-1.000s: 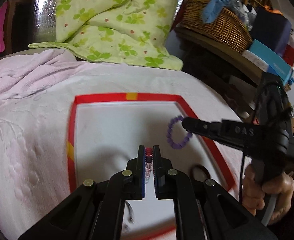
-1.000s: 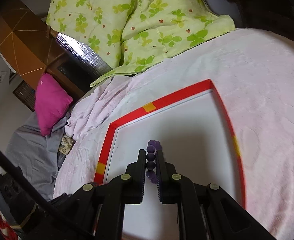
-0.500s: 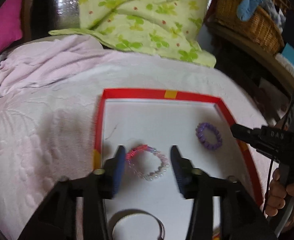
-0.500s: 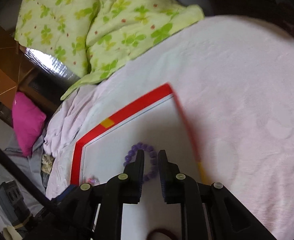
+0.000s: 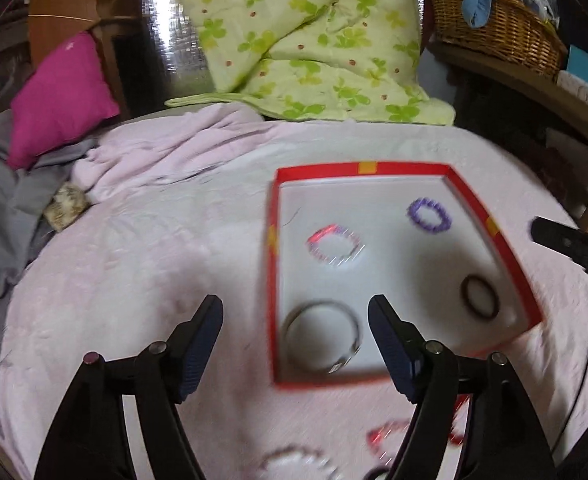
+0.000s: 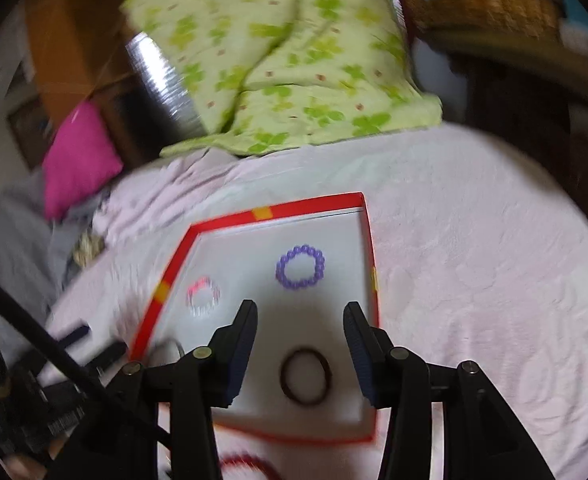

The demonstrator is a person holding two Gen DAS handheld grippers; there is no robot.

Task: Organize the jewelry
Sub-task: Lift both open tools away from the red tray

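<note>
A red-rimmed white tray [image 5: 277, 264] [image 6: 314, 202] lies on the pink bedspread. In it lie a purple bead bracelet [image 5: 430, 216] [image 6: 301, 267], a pink and clear bead bracelet [image 5: 334, 246] [image 6: 202, 296], a silver bangle [image 5: 322, 336] and a dark brown ring [image 5: 480, 296] [image 6: 305, 376]. My left gripper [image 5: 296, 320] is open and empty above the tray's near left corner. My right gripper [image 6: 300, 324] is open and empty above the dark ring; it shows at the right edge of the left wrist view [image 5: 574, 244].
More bracelets lie on the bedspread in front of the tray: a red one [image 5: 390, 436] [image 6: 245, 462] and a white one [image 5: 294, 464]. A green floral quilt [image 5: 310, 40], a magenta pillow [image 5: 61, 96] and a wicker basket [image 5: 494, 24] are behind.
Both grippers opened and let go of their bracelets, which now lie in the tray. Both pulled back and up from the tray.
</note>
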